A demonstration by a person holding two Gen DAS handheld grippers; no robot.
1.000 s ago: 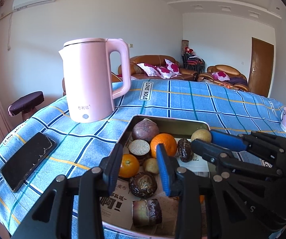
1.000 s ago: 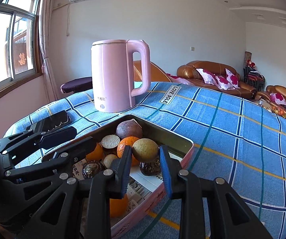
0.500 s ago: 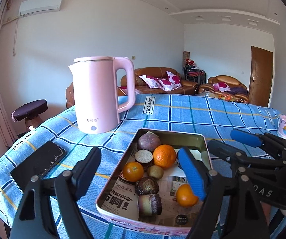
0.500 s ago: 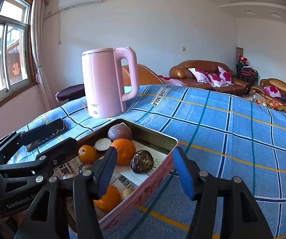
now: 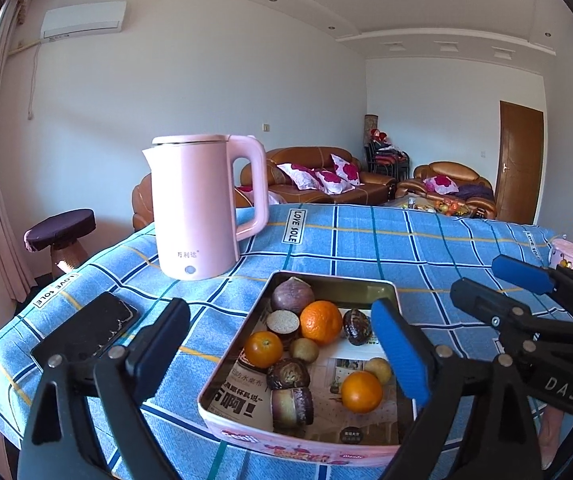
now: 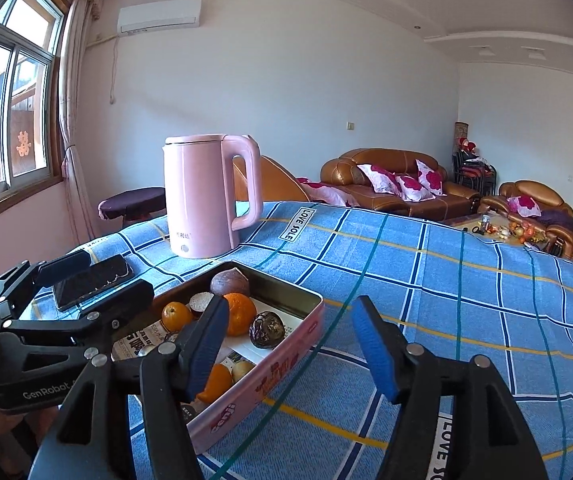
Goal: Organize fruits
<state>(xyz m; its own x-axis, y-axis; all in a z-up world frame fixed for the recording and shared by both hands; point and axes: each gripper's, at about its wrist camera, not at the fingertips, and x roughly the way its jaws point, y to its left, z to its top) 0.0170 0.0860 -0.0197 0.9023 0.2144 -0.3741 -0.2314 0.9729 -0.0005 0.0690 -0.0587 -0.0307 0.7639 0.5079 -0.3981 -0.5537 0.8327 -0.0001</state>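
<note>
A pink tin tray (image 5: 230, 366) (image 6: 286, 354) lined with newspaper sits on the blue checked tablecloth. It holds three oranges (image 5: 320, 322) (image 5: 263, 349) (image 5: 361, 391), several dark passion fruits (image 5: 357, 332) (image 6: 267, 329), a purple round fruit (image 5: 292, 295) and small tan fruits (image 5: 378, 369). My left gripper (image 5: 282, 354) is open and empty, raised in front of the tray. My right gripper (image 6: 290, 346) is open and empty, over the tray's right rim. Each gripper shows in the other's view.
A pink electric kettle (image 5: 198, 210) (image 6: 206, 196) stands behind the tray. A black phone (image 5: 86, 330) (image 6: 92, 282) lies at the left of the table. A small pink cup (image 5: 565, 254) stands at the far right edge. Sofas and a door are beyond.
Both grippers opened wide and drew back and up from the tray. The tan fruit the right gripper held and the orange near the left gripper now lie in the tray.
</note>
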